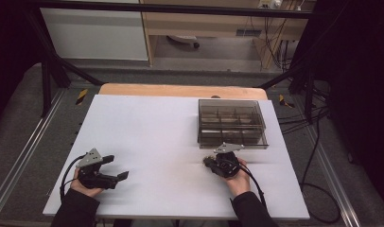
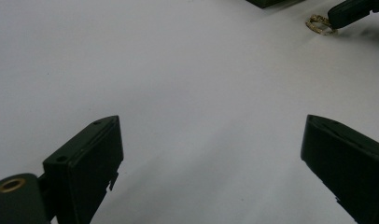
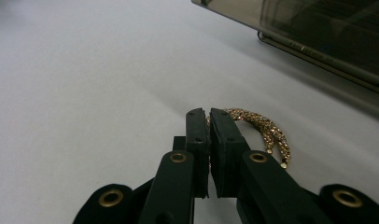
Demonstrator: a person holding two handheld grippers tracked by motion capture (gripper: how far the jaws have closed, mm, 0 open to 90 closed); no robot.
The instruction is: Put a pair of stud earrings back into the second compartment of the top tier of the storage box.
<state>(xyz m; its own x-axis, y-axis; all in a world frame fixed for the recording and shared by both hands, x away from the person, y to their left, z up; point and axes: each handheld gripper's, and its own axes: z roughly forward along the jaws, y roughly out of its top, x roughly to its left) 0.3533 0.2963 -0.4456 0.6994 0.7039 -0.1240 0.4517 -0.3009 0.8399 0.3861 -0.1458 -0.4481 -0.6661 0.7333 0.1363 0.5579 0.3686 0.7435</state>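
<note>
White desk point(image 1: 147, 142) carries a smoky clear compartment box point(image 1: 231, 123) at the far right, the left hand-held gripper point(image 1: 115, 169) spread wide at the near left, and the right hand-held gripper point(image 3: 208, 116) pinching a gold chain point(image 3: 267, 130) just before that box.

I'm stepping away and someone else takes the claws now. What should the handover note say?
Right claw: shut on the gold chain, low on the white table, just in front of the compartment box.
Left claw: open, empty, resting at the table's near left.
Done: chain gripped; most of it hangs loose beside the jaws.
Left: probably lift the chain and move it to the box; its clear lid looks closed, so that likely needs opening first.
</note>
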